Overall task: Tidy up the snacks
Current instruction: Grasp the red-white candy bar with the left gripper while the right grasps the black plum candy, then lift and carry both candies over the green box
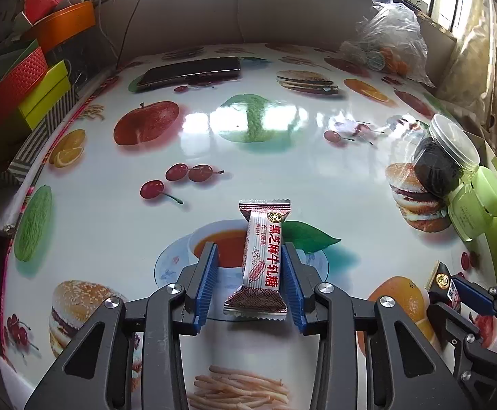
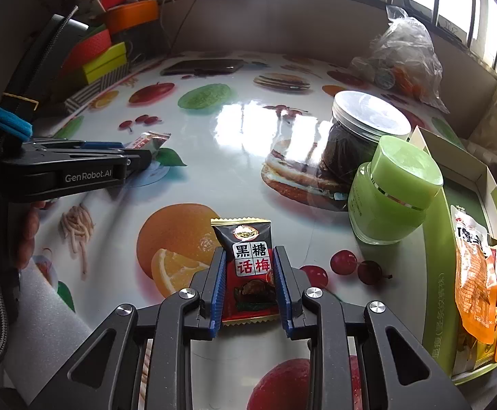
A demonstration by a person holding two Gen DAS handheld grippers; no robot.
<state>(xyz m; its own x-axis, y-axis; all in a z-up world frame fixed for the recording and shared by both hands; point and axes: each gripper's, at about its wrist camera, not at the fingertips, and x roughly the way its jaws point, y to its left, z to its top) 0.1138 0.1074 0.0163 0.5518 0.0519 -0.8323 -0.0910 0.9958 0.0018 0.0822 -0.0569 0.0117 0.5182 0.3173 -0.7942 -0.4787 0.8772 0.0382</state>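
Note:
A white and red nougat candy packet (image 1: 262,259) lies on the fruit-print table (image 1: 214,150), between the jaws of my left gripper (image 1: 250,249); the right pad touches it and a gap shows on the left side. It also shows in the right wrist view (image 2: 149,140), with the left gripper (image 2: 139,157) around it. A black and red plum candy packet (image 2: 251,266) sits between the jaws of my right gripper (image 2: 248,251), both blue pads (image 2: 219,280) against its edges. The right gripper also appears in the left wrist view (image 1: 453,290).
A dark-filled clear jar (image 2: 357,136) and a green jar (image 2: 392,191) stand at right. A green box (image 2: 453,239) holds orange snack packs (image 2: 473,273). A phone (image 1: 190,71), a plastic bag (image 1: 392,41) and stacked boxes (image 1: 33,82) line the far edges.

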